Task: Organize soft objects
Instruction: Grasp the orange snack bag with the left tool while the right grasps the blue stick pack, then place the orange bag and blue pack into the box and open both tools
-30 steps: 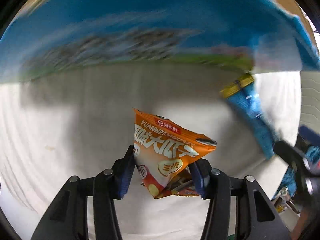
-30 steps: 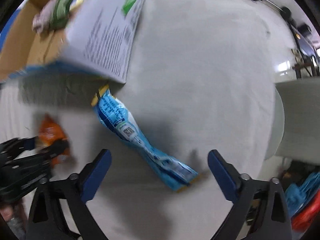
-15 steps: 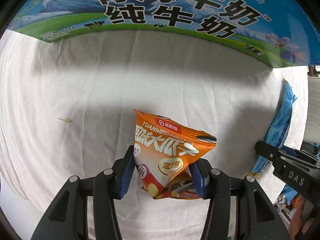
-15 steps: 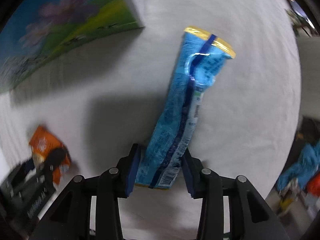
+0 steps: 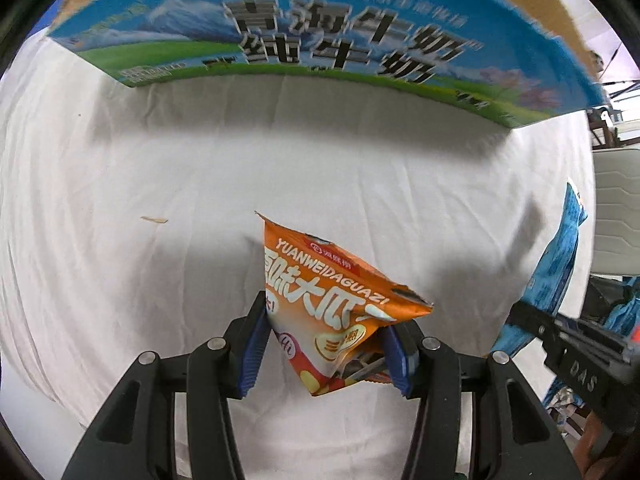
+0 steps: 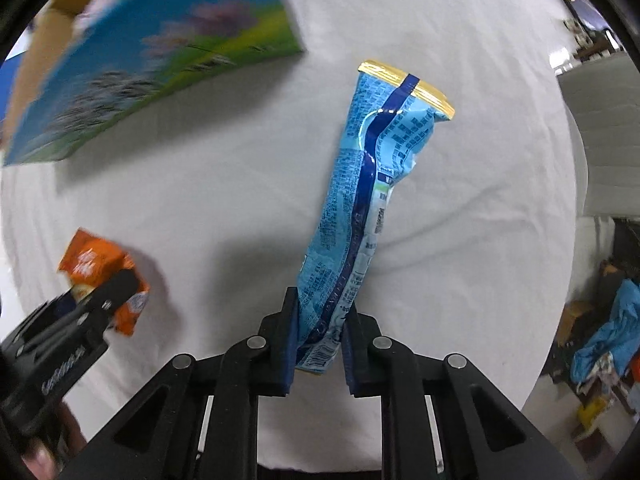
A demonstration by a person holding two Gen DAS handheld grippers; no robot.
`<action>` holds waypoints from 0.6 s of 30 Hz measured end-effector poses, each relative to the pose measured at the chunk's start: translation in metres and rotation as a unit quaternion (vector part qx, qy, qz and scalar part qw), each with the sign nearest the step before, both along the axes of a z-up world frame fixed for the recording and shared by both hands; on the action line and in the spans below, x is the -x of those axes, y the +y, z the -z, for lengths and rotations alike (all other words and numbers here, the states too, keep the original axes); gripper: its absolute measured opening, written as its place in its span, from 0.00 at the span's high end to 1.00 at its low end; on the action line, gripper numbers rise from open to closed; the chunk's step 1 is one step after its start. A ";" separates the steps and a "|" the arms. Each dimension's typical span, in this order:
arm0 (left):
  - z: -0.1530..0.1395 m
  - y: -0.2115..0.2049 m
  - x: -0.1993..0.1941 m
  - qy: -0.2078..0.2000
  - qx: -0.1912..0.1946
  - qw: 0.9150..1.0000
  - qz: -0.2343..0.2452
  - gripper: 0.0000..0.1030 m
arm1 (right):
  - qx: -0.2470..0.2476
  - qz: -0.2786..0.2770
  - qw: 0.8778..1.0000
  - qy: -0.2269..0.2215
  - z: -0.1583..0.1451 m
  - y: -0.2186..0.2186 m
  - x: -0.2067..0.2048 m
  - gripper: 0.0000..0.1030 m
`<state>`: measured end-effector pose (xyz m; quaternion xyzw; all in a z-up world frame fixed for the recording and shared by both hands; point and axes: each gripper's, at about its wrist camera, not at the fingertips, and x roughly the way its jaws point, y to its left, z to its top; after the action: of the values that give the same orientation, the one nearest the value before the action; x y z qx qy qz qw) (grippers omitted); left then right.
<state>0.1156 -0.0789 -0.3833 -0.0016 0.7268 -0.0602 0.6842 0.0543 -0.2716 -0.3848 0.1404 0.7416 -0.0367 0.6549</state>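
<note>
Packets are in both my claws now, so the picking step looks done and the carry to the milk carton [image 5: 344, 40] is in hand. My left gripper [image 5: 326, 354] is clamped on the orange seed packet [image 5: 332, 312], pads pressing its lower half while the crumpled top juts forward over the white cloth [image 5: 120, 184]. My right gripper [image 6: 320, 340] has just been closing and now pinches the near end of the long blue packet [image 6: 360, 208], whose gold-sealed far end points away above the cloth. The carton stands at the far side of the table, a little left of the blue packet as my right wrist sees it, its printed blue and green wall facing me; brown cardboard flaps show at its top edge, so I judge it open, though I cannot see inside. Next, I think, both packets must be raised above that wall and brought over the opening before I let go. The blue one is limp and long, so its free end could catch the rim if I come in low.
</note>
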 end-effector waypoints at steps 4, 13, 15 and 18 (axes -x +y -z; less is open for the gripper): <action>-0.036 0.003 0.005 -0.021 0.023 0.999 0.005 0.53 | -0.027 -0.018 0.998 -0.045 -0.045 0.002 0.011 0.81; -0.130 0.010 -0.032 -0.089 0.055 0.994 0.038 0.53 | -0.028 -0.090 0.985 -0.148 -0.160 0.041 -0.053 0.81; -0.149 0.012 -0.053 -0.109 0.046 0.992 0.047 0.53 | -0.012 -0.110 0.981 -0.158 -0.172 0.046 -0.073 0.81; -0.161 0.016 -0.085 -0.121 0.039 0.991 0.050 0.53 | 0.015 -0.130 0.978 -0.161 -0.179 0.049 -0.108 0.81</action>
<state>0.2008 -0.0629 -0.2226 0.0158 0.6348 -0.1223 0.7627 0.1623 -0.2228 -0.2053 0.0372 0.6375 0.0609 0.7671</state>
